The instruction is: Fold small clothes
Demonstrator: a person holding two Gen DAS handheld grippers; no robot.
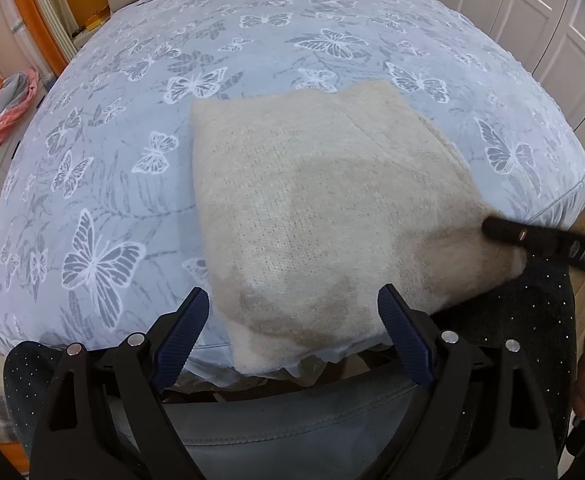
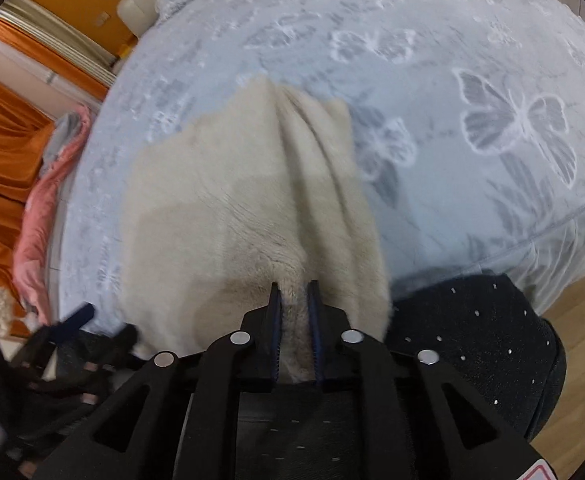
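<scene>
While the cloth (image 1: 316, 216) lay on the bed (image 1: 132, 184), near its front edge, it made a soft, roughly square pad of cream knit, fuzzy at the borders and showing an open, grid-like weave across its top. One corner of the cloth hung a little over the bed's edge.

The right gripper (image 2: 294, 296) was pinching the cloth's near right corner, its ribbed blue pads (image 2: 275, 320) squeezed on a thick tuft of the fleecy fabric. From that pinch, long ridges and folds ran up the cloth away from the camera. In the left view the same gripper (image 1: 488, 227) reached in as a thin black bar touching the cloth's right edge.

The left gripper (image 1: 292, 320) hung just in front of the cloth with its black fingers spread wide, the cloth's near corner lying between the blue pads (image 1: 180, 340) but touched by neither.

Under the cloth, the bed wore a pale blue cover, plush in look, printed with white and grey butterflies. Left of the bed lay crumpled pink fabric (image 1: 4, 128) before orange curtains (image 2: 0, 152). Below the cloth's hanging corner, dark fabric dotted with small studs (image 2: 476, 336) showed.
</scene>
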